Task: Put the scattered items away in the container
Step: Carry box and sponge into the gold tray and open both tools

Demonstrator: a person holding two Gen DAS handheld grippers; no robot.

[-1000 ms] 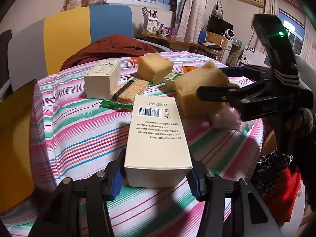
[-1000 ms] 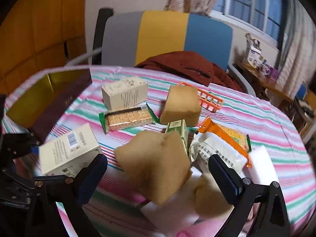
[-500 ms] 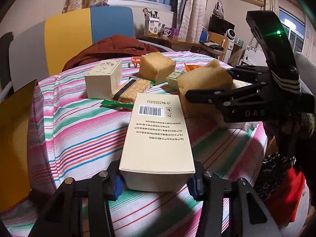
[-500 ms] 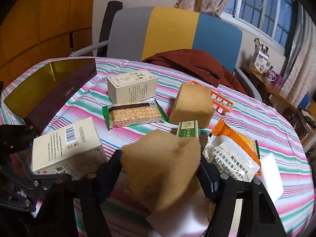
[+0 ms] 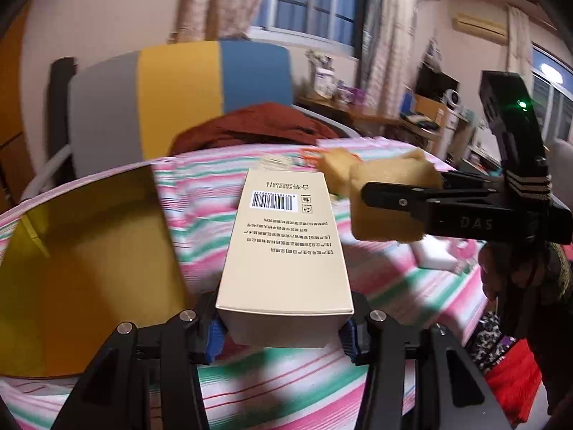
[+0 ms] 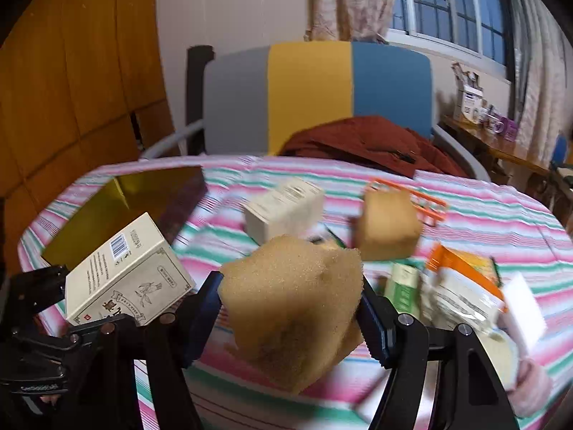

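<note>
My left gripper [image 5: 283,333] is shut on a long cream box [image 5: 286,243] with a barcode on top, held clear of the striped tablecloth [image 5: 200,215]. Just left of it lies the open gold-lined container [image 5: 82,268]. My right gripper [image 6: 290,308] is shut on a tan sponge [image 6: 293,304], lifted off the table. In the right wrist view the cream box [image 6: 125,276] hangs at the lower left, in front of the gold container [image 6: 118,208]. In the left wrist view the sponge [image 5: 390,197] floats to the right of the box.
On the table remain a small cream box [image 6: 283,208], a second sponge [image 6: 388,225], an orange rack [image 6: 426,200], a green packet [image 6: 404,286], a snack bag [image 6: 462,286] and a white block [image 6: 523,304]. A chair [image 6: 311,96] with a red jacket [image 6: 365,143] stands behind.
The right gripper's jaws closed on the sponge. Both grippers lifted their loads off the cloth and swung left, so the gold container is now closer in both views.
</note>
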